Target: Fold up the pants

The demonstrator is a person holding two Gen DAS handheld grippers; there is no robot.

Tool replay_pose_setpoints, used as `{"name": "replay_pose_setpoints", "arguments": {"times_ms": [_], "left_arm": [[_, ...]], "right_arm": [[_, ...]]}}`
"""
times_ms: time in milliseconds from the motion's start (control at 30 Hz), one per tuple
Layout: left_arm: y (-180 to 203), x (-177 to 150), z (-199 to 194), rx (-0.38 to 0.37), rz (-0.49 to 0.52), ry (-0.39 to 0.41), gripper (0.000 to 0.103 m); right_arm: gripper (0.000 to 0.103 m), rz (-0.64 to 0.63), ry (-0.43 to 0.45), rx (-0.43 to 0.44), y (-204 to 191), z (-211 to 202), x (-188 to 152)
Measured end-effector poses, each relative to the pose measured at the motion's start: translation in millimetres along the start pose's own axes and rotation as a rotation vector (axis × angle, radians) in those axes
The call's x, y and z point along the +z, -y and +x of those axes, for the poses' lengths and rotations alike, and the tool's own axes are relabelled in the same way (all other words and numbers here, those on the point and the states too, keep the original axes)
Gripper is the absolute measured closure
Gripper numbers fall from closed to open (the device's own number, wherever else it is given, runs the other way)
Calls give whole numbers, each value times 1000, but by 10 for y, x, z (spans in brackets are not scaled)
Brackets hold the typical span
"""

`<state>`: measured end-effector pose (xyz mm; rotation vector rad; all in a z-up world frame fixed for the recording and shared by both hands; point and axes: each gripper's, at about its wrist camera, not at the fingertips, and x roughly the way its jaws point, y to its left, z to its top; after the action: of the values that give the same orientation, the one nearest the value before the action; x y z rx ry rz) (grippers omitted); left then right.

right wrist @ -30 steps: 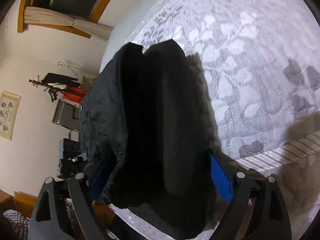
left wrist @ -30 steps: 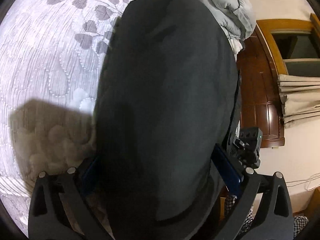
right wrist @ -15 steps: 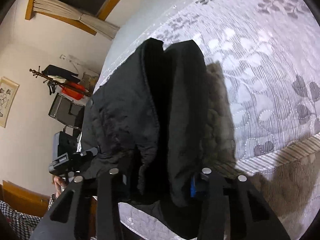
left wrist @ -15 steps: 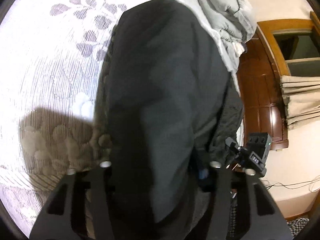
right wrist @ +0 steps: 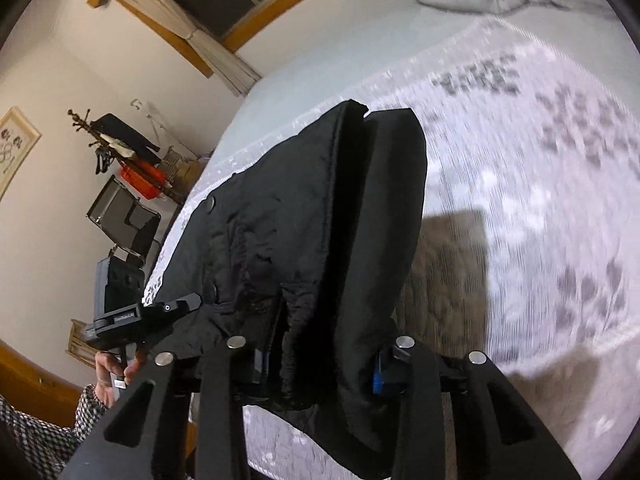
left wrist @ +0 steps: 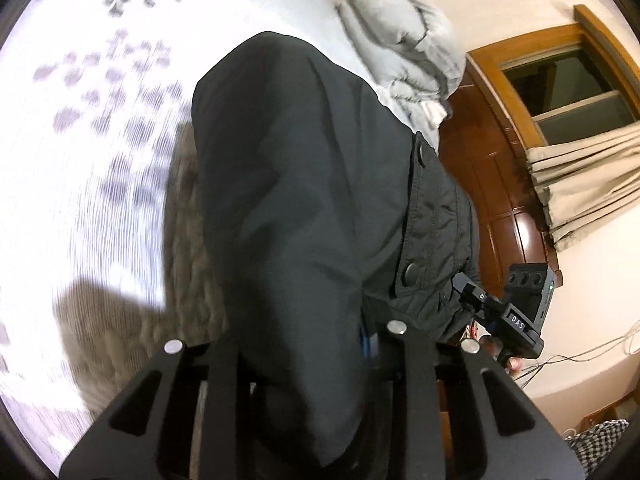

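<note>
We are holding the pants (left wrist: 304, 208) by their near edge, the dark bundle running straight away from us, long axis toward the far side of the bed (left wrist: 80, 184). The left gripper (left wrist: 304, 364) is clamped on one near corner; the right gripper (right wrist: 324, 360) is clamped on the other, bunched cloth filling its jaws. Both are gripping level, neither arm nearer, with the other gripper's body showing just beside the cloth in each view. We judge the coming move is carrying this edge toward the far end. A second ago both sets of jaws were standing wide around the fabric; now they are closed, and the grey duvet (left wrist: 404, 40) is rising into view.
</note>
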<state>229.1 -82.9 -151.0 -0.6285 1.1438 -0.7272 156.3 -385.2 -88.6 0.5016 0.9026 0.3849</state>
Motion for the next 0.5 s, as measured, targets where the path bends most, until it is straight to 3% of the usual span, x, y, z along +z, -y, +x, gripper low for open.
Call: {"name": "replay_pose_setpoints", "arguments": {"times_ms": [233,500], "left_arm": [[58,513,-111,15,35,75,77],[-321,1113,87,97,5,82,77]], "right_arm": [[69,-60,17,11,-136,240,592],[69,-13,-62,20,133,1009,1038]]}}
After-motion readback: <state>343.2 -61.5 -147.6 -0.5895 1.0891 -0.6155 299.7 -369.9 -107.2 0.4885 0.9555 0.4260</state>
